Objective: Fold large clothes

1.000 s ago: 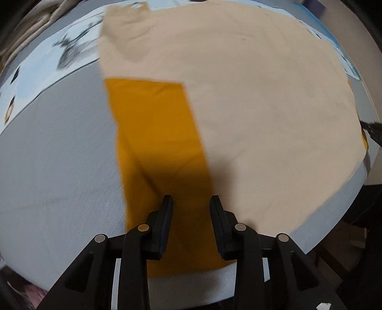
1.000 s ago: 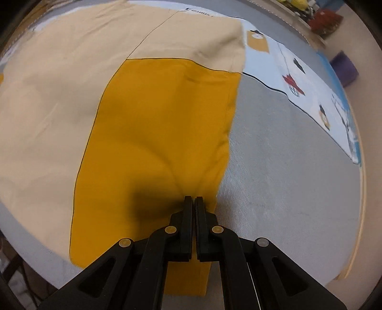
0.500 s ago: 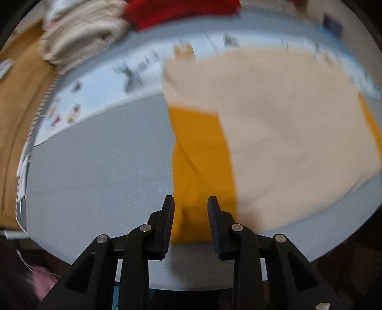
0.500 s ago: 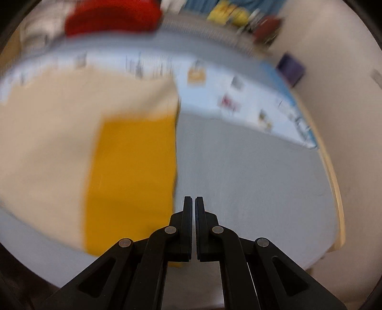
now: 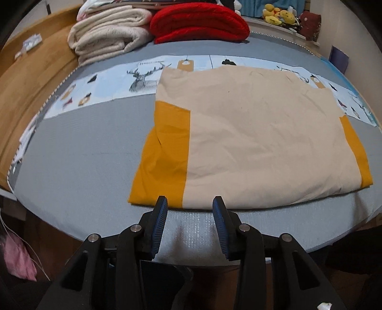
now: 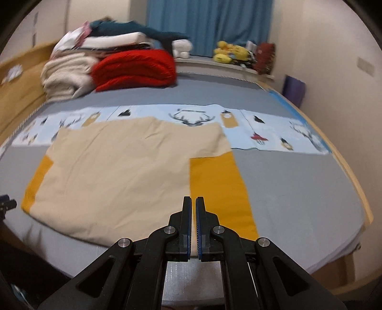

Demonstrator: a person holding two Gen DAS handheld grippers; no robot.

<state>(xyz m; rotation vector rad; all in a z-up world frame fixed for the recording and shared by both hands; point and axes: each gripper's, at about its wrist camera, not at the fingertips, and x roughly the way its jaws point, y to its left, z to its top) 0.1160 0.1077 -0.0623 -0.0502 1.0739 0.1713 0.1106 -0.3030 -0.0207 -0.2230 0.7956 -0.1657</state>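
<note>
1. Both of your grippers had pulled back and up since a second before: the yellow side panels that filled each wrist view then lay further off, and the whole cream-and-yellow garment [image 5: 257, 143] came into sight along with the far end of the bed.
2. Your left gripper [image 5: 189, 202] hovered over the near edge of the garment, at its left yellow panel [image 5: 162, 162]; its jaws were opening, at a moderate gap, with nothing between them.
3. Your right gripper [image 6: 193, 202] had its jaws closed almost together and empty, above the right yellow panel [image 6: 217, 186] and clear of the cloth.
4. The garment lay flat on the grey bed cover [image 5: 76, 167], its far edge overlapping the printed blue strip [image 5: 114, 81], both yellow panels lying flat at the sides.
5. I'd judge you were between folds: the cloth looked spread and smoothed, and neither hand held anything.
6. Your next move probably called for widening the right jaws, lowering each gripper to an edge or corner, and pinching only the layers you meant to carry over.
7. No container was in use; the red blanket [image 5: 200, 21] and the cream blankets [image 5: 107, 31] simply sat stacked at the far end of the bed, well apart from the garment.
</note>
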